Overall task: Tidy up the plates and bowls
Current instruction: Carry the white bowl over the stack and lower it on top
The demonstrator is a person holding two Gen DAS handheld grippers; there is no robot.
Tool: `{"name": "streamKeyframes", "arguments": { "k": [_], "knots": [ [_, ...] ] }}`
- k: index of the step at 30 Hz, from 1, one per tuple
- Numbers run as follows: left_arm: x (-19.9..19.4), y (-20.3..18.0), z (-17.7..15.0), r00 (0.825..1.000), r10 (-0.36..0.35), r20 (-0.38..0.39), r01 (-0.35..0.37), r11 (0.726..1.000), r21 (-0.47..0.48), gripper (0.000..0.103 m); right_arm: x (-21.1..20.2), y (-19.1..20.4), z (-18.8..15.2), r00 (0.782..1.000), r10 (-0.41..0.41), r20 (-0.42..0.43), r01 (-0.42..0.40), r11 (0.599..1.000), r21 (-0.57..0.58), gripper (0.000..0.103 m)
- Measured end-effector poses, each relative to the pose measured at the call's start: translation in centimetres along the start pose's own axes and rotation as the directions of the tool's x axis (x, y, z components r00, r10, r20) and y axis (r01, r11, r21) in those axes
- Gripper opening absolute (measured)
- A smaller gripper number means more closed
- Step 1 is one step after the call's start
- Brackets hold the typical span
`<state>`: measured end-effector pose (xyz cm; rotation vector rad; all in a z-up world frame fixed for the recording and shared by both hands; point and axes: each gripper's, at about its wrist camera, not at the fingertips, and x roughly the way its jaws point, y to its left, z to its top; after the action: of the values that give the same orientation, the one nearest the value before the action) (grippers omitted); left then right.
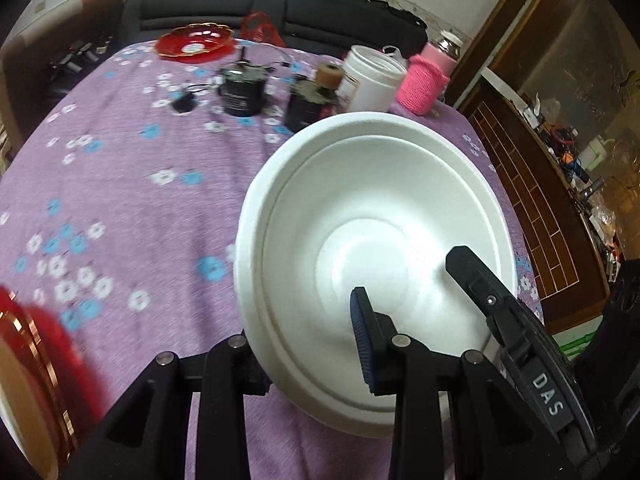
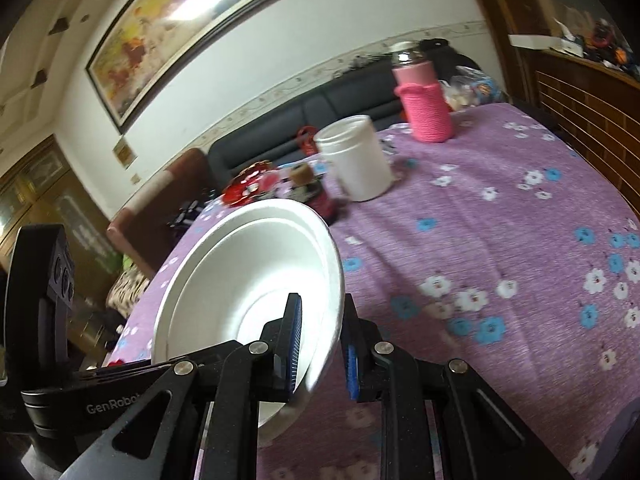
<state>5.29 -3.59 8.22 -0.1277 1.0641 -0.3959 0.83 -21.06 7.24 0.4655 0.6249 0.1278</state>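
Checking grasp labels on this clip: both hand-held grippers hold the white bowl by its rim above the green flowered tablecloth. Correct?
Not quite: the tablecloth is purple, as both wrist views show. The rest stands: the right hand-held gripper and the left hand-held gripper each clamp the white bowl by its rim.

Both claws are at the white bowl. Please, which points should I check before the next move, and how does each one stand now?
1. Left claw grips the bowl: ok, one pad is inside and the other finger is outside the rim.
2. Right claw grips the bowl: ok, the rim sits between its pads.
3. Bowl is empty: ok.
4. Bowl is off the table: looks ok, though its underside is hidden.
5. Jar is clear of the bowl: ok, it stands apart, farther back.
6. Red plate is free to stack on: cannot tell, it is blurred at the picture's edge.
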Motion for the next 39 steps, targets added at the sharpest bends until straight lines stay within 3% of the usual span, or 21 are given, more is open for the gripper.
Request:
{"name": "streamKeyframes", "arguments": {
  "k": [13,20,30,35,39],
  "knots": [
    [-8.7,2.5,-4.1,0.985,0.037,0.169,-0.045,0.998,0.044,0.031,-2.7,5.8,-3.0,0.997,0.072,-0.025,-0.072,0.997,-0.015,0.02],
    [-13.4,5.6,-6.2,0.973,0.048,0.224,-0.051,0.999,0.006,0.031,-5.0,11.1,-4.0,0.995,0.094,-0.024,-0.096,0.991,-0.091,0.02],
    [-21.0,12.7,-8.9,0.926,0.153,0.345,-0.13,0.987,-0.09,0.031,-5.2,21.3,-6.1,0.982,0.18,-0.059,-0.189,0.954,-0.231,0.021],
    [-22.2,16.4,-10.2,0.917,0.199,0.347,-0.152,0.976,-0.158,0.031,-3.6,25.2,-7.8,0.974,0.198,-0.112,-0.222,0.936,-0.273,0.022],
    [-21.4,19.9,-11.6,0.927,0.222,0.301,-0.162,0.964,-0.213,0.031,-1.6,27.6,-9.8,0.969,0.183,-0.168,-0.227,0.925,-0.304,0.022]
  ]
}}
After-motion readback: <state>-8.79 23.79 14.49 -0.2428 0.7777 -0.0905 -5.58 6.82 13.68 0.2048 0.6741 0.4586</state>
